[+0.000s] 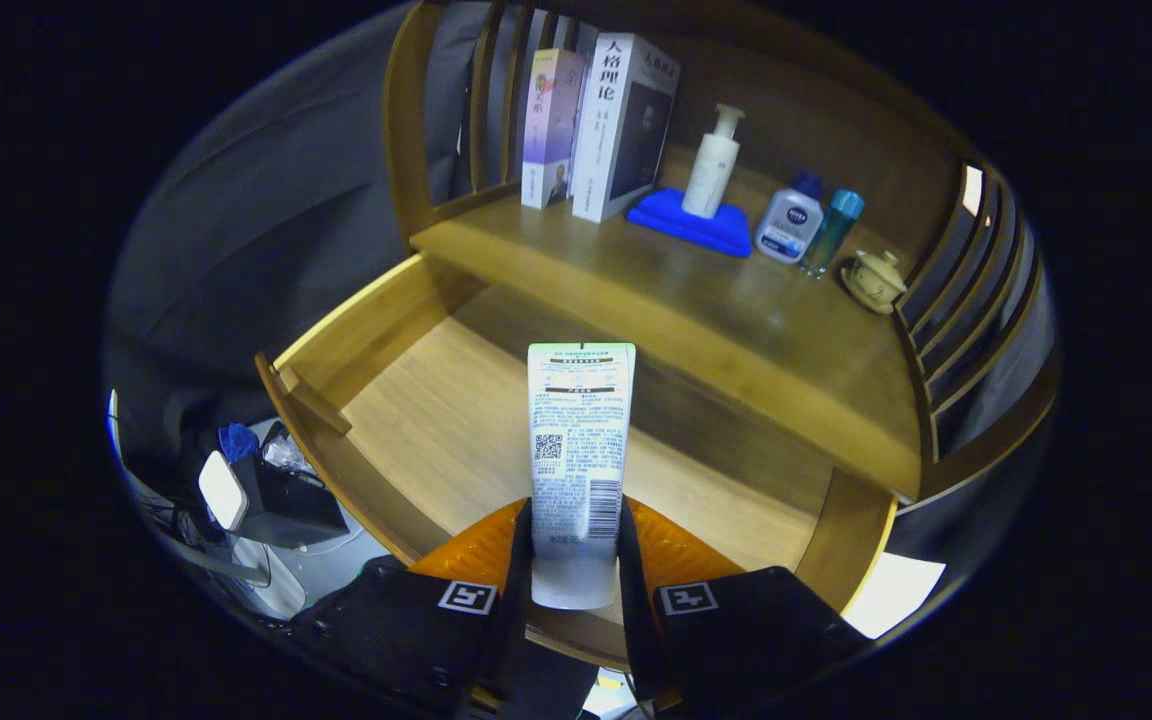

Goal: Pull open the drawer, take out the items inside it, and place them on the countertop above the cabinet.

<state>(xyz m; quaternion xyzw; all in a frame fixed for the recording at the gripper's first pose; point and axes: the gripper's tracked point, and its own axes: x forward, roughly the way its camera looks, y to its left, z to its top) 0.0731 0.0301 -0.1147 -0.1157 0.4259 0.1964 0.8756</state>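
Gripper: the gripper [576,555] hangs over the pulled-out drawer, its jaws closed narrow on a tube, one finger pressing each side.
Tube: a white squeeze tube [579,450] with printed text and a barcode, clamped near its cap end and sticking out ahead of the fingers, its flat crimped end pointing toward the counter.
Drawer: the wooden drawer [416,400] stands open below the tube; the part of its light floor that shows is bare.
Counter: the wooden counter [676,300] lies beyond the drawer, above the cabinet.
Books: two upright books [596,125] stand at the back of the counter, touching each other.
Cloth: a folded blue cloth [681,222] lies just beside the books, with a white pump bottle [714,165] standing on it.
Other bottles: a white bottle with a blue cap [789,222] and a slim teal bottle [833,230] stand side by side near the cloth.
Cup: a small lidded ceramic cup [876,280] sits past the teal bottle, by the cabinet's slatted side.
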